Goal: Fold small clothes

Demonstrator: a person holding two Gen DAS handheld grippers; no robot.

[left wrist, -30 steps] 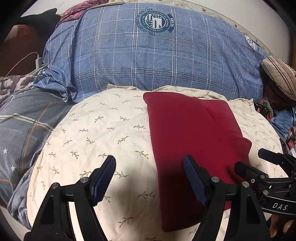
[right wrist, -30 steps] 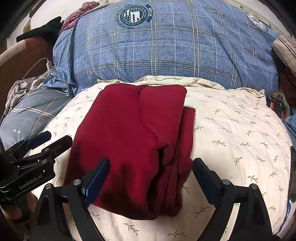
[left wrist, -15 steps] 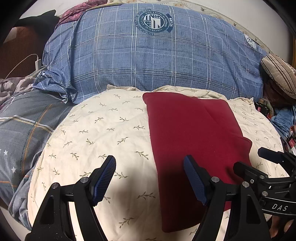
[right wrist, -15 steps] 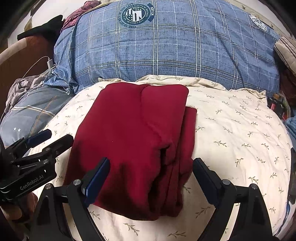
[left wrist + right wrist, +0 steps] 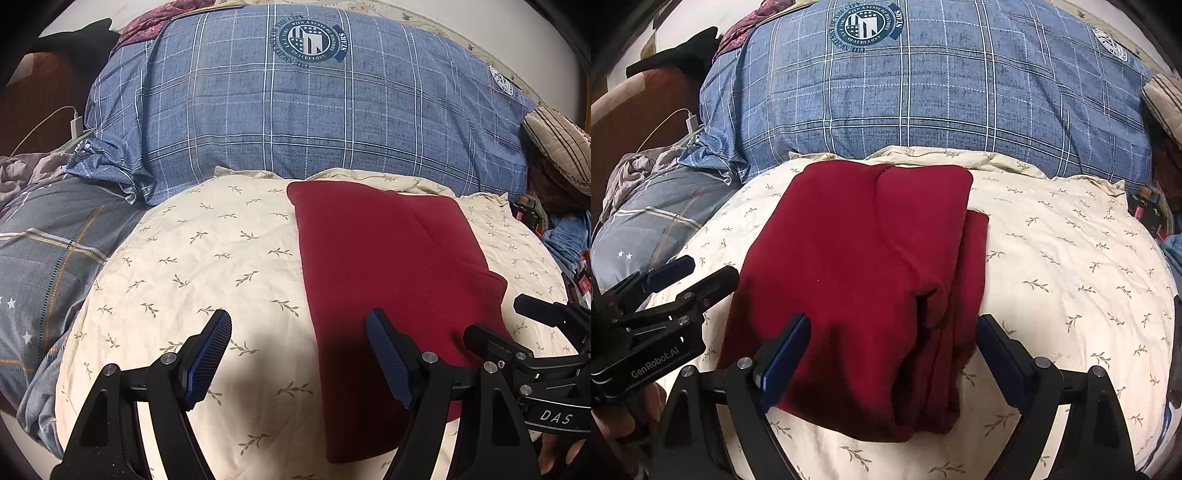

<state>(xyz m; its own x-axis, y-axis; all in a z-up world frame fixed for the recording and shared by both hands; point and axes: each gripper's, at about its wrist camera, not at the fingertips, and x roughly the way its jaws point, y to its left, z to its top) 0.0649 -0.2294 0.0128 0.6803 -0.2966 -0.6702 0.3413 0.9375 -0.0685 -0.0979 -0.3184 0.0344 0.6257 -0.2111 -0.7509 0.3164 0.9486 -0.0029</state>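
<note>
The red garment [image 5: 864, 280] lies folded on the cream pillow [image 5: 192, 266], in front of the blue plaid pillow [image 5: 306, 122]. Its left edge is straight and clean, but the right side is less tidy: there the layers are stacked loosely, and a lower layer sticks out beyond the top one toward the right side of the cream pillow.

The left gripper [image 5: 299, 354] hovers over the near left part of the garment with its jaws wide apart. One finger is above the bare pillow and the other above the red cloth. The right gripper [image 5: 894, 350] hovers over the near edge of the garment, and its jaws are also wide apart, with the loose layers between them. Neither holds anything.

I think the main risk is at this loose right side. If the right gripper closes there, it may catch only the top layer, or only some layers, and a lift would then pull the stack open. The cream pillow is soft and round, so a push down could sink in and pinch the pillow cover together with the cloth. A sideways drag may also slide the whole garment, because nothing holds it. The left gripper stands half off the cloth, so its grip could miss the edge.
</note>
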